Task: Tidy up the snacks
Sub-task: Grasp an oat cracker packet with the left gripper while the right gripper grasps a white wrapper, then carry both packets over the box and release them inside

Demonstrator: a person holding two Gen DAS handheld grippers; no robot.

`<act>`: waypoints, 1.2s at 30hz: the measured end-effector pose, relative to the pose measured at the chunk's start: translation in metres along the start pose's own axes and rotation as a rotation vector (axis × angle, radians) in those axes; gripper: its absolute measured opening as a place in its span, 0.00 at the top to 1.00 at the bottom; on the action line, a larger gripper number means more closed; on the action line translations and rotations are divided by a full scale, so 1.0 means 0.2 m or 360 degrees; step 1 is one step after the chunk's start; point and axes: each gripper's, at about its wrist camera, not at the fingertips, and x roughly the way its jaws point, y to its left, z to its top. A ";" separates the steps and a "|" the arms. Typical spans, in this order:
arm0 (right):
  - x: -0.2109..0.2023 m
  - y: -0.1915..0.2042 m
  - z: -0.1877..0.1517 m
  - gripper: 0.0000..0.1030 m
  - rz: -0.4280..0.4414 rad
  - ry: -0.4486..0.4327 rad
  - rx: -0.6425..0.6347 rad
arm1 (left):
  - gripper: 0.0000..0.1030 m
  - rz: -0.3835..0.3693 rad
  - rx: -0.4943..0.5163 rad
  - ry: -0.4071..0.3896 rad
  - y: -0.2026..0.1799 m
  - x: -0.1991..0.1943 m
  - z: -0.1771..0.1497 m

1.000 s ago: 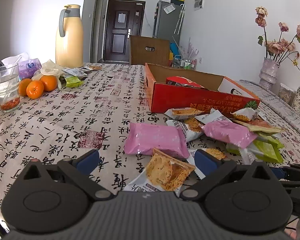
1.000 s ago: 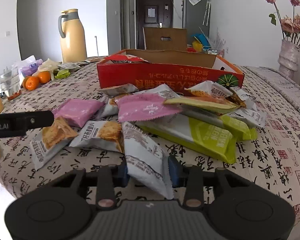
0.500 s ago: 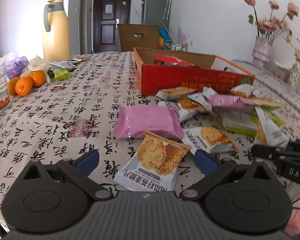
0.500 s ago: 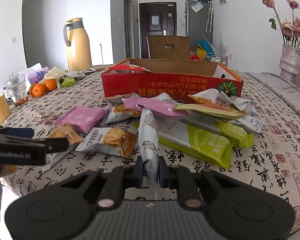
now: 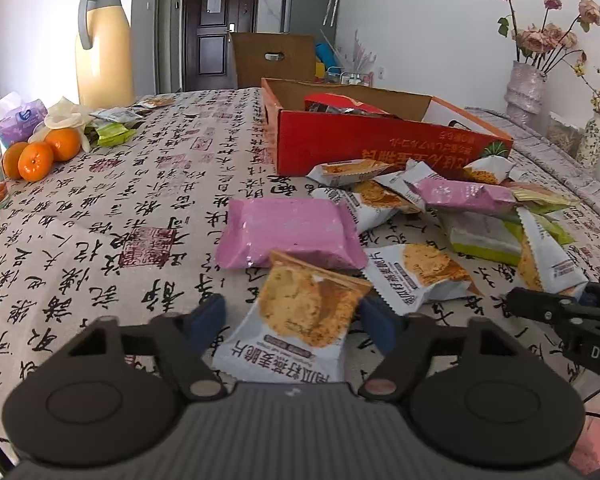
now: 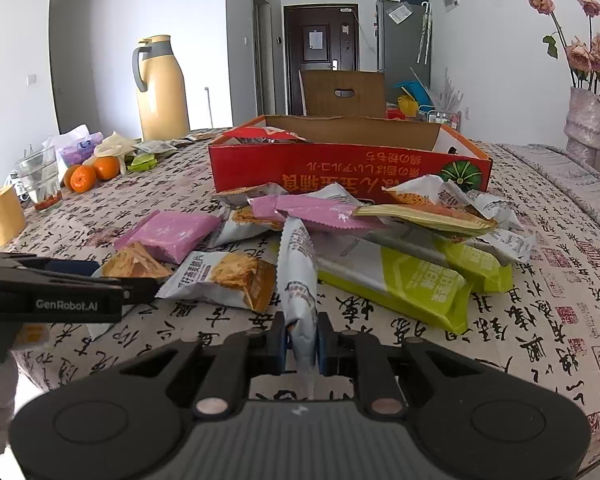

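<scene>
Since a second ago the right gripper (image 6: 302, 340) has been clenched on a grey cracker packet (image 6: 298, 280), lifted on edge; left gripper (image 5: 290, 318) jaws are closing around a near packet (image 5: 300, 320) on the counter (image 5: 100, 220). Only crimped edges get caught, so slips are likely.

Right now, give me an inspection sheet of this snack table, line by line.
Surface: tablecloth printed with black characters.
Job's things: red box open, a packet inside; loose snack packets piled before it, pink packet flat.
Clutter: oranges, yellow jug, glass, paper cup.
Grippers: left tongs closing around a cracker packet; right tongs shut on a grey packet.
Cables: nothing seen.
Surroundings: door, flower vase, fridge.
</scene>
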 end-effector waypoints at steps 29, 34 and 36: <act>-0.12 0.00 0.00 0.87 0.0074 -0.0105 -0.0044 | 0.55 0.0006 -0.0008 -0.0172 -0.09 -0.17 0.10; -0.14 -0.02 0.02 0.87 0.0064 -0.0150 -0.0056 | 0.55 0.0000 -0.0013 -0.0206 -0.13 -0.18 0.15; -0.14 -0.03 0.03 0.87 0.0056 -0.0172 -0.0058 | 0.55 -0.0005 -0.0009 -0.0225 -0.15 -0.18 0.17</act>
